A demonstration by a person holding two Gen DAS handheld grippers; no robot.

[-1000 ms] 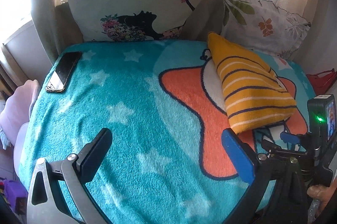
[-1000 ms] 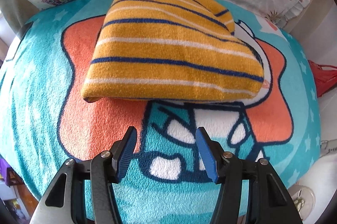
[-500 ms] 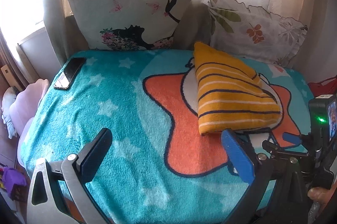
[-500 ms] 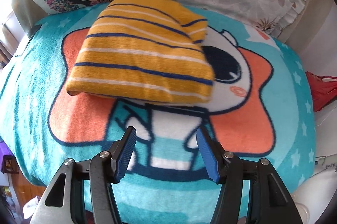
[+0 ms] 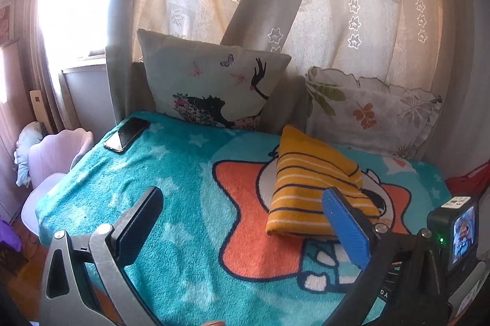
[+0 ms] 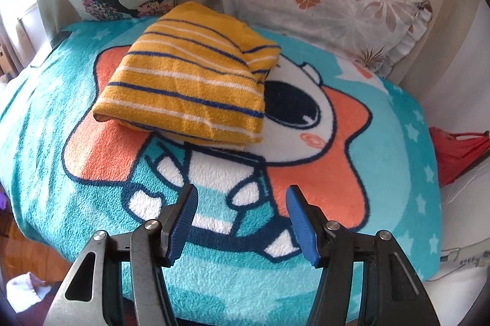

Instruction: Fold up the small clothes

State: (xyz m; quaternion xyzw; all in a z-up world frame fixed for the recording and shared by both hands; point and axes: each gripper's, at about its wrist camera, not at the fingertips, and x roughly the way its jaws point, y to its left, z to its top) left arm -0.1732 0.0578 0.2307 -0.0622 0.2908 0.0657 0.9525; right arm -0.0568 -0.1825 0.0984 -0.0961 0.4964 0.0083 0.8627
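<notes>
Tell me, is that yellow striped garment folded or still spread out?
Folded. The yellow striped garment lies as a compact stacked bundle on the blanket, layered edges showing at its near side.

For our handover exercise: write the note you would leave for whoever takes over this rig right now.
Left gripper: open, empty, above the blanket.
Right gripper: open, empty, near the blanket's front edge.
Yellow striped garment: folded into a compact bundle, lying on the blanket in front of the pillows, touched by neither gripper.
Done: this piece looks folded.
Left: no other unfolded clothes in view; check for more.
</notes>
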